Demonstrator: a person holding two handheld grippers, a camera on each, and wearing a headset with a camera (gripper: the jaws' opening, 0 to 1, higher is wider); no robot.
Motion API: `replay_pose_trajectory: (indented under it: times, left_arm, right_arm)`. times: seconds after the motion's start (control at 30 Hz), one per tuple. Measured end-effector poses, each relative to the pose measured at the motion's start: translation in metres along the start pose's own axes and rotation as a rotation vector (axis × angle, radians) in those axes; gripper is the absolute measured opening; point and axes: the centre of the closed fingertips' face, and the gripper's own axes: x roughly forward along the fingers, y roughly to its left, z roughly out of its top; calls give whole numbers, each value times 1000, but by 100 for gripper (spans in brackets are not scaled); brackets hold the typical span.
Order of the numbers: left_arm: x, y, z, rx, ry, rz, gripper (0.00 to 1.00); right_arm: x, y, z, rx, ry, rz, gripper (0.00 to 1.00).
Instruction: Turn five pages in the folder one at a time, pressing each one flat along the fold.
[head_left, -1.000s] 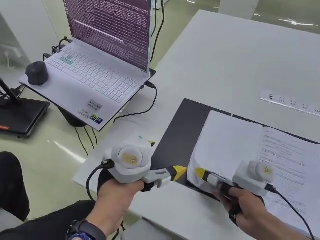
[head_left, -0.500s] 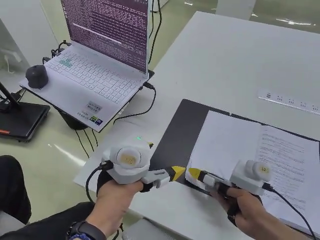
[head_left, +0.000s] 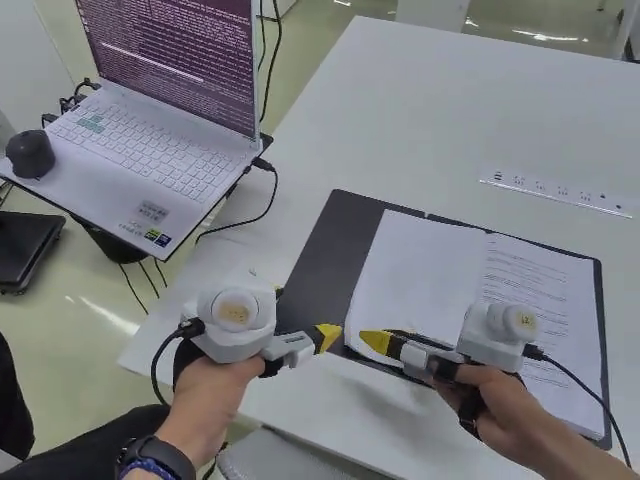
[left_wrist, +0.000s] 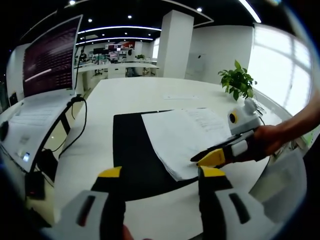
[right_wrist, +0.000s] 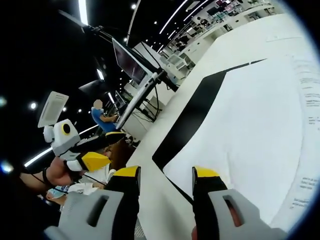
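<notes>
A black open folder (head_left: 322, 255) lies flat near the front edge of the white surface (head_left: 420, 100), its left cover bare and close to the front-left corner. A blank white page (head_left: 420, 275) lies on the left of the fold and a printed white page (head_left: 545, 295) on the right.

The left tongs (head_left: 326, 336), with yellow tips, hang over the front edge just beside the folder's bare cover. In the left gripper view their jaws are spread, with nothing between them. The right tongs (head_left: 372, 342) point toward them, and the two pairs of tips are near but apart. The right jaws are also parted and grip nothing, standing over the front-left corner of the blank page.

A white slim power strip (head_left: 555, 190) lies toward the far right edge. Beyond the left edge, an open white laptop (head_left: 140, 150) shows a purple screen, with a dark round mouse (head_left: 30, 152) beside it.
</notes>
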Motion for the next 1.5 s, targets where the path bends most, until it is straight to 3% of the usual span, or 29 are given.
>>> replay_pose_trajectory:
  times: [0.27, 0.53, 0.67, 0.83, 1.07, 1.17, 1.2, 1.23, 1.33, 1.5]
  left_arm:
    - [22, -13, -1, 29, 14, -48, 45]
    - [45, -31, -7, 101, 54, -152, 23]
    - [57, -32, -15, 114, 87, -171, 13]
    - [77, -35, -30, 132, 138, -172, 4]
    - [94, -34, -55, 83, 231, -135, 0]
    - [94, -28, -86, 159, 350, -98, 0]
    - [98, -33, -69, 117, 250, -90, 0]
    - [96, -32, -73, 115, 271, -85, 0]
    - [93, -30, -71, 85, 251, -76, 0]
    - [93, -31, -70, 98, 255, -81, 0]
  right_arm:
    - [-47, -16, 21, -27, -76, -70, 38]
    - [-78, -34, 14, -8, -97, -127, 37]
    - [-84, -38, 8, 3, -97, -140, 37]
    - [-89, -41, 4, 20, -100, -151, 37]
    - [-99, -50, 5, 28, -98, -168, 36]
    - [-101, -54, 6, 27, -100, -178, 35]
    - [-101, -58, 8, 23, -101, -185, 34]
    - [-101, -59, 8, 22, -104, -193, 34]
    - [-101, -68, 12, 28, -121, -213, 31]
    - [-95, -74, 18, 23, -122, -222, 28]
